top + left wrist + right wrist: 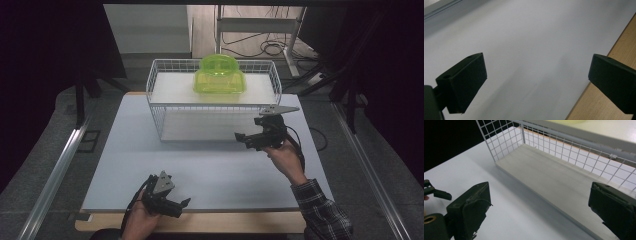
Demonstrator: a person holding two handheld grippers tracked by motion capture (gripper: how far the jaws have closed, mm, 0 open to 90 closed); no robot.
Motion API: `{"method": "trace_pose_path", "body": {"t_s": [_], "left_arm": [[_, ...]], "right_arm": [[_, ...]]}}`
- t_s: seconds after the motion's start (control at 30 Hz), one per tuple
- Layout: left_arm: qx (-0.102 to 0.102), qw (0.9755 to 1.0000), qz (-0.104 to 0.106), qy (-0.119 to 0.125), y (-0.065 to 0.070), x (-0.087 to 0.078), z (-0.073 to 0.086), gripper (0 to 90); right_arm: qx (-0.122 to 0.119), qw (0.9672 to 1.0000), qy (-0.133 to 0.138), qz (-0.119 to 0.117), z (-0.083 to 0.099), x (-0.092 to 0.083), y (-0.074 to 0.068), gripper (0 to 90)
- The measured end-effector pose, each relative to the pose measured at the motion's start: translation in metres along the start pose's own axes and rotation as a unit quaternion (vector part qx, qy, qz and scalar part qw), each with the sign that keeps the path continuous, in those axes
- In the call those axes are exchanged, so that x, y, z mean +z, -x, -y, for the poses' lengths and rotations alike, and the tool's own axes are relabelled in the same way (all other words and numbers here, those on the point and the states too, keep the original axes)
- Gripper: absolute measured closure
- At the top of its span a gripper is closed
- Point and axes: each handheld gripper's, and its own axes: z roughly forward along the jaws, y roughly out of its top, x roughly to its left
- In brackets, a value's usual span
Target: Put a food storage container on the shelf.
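On the far side of the table (pixel 125 150), the green container (pixel 220 75) is sitting on the wire rack's (pixel 165 80) upper shelf. Right gripper (pixel 248 138) is hovering near the lower shelf, jaws wide, empty. Left gripper (pixel 181 205) is gaping empty near the table's edge.

White mat (pixel 200 170): flat, covers most of the tabletop.
Wooden table edge (pixel 225 221): light strip bare along the mat's near side.
Cables (pixel 260 47): dark loops on the floor beyond the table's far side.
Pale metal frame (pixel 295 45): stands just beside the cables.
Metal rail (pixel 55 175): slants along the grey floor, left of the table.
Black curtain (pixel 45 60): dark, far left.
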Motion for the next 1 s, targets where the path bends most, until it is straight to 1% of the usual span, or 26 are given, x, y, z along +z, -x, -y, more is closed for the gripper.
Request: {"method": "trace_pose_path", "body": {"t_s": [0.07,0.3,0.43,0.67,0.77,1.0], "left_arm": [[0.001,1.0,-0.001,0.0,0.0,0.0,0.0,1.6],[0.001,1.0,-0.001,0.0,0.0,0.0,0.0,1.6],[0.001,1.0,0.0,-0.001,0.0,0.0,0.0,1.6],[0.002,1.0,-0.001,-0.002,0.001,0.0,0.0,1.6],[0.003,1.0,-0.001,-0.002,0.001,0.0,0.0,1.6],[0.004,1.0,0.0,0.0,0.001,0.0,0.0,1.6]], "right_arm": [[0.001,1.0,-0.002,0.0,0.003,0.0,-0.001,4.2],[-0.012,0.9998,-0.011,0.008,0.017,0.001,-0.004,4.0],[-0.012,0.9998,-0.015,0.007,0.026,0.004,-0.004,3.7],[-0.017,0.9997,-0.011,0.011,0.039,0.007,-0.004,2.9],[-0.021,0.9995,-0.017,0.014,0.044,0.008,-0.004,2.1],[-0.016,0.9996,-0.018,0.012,0.054,0.006,-0.004,2.0]]}}
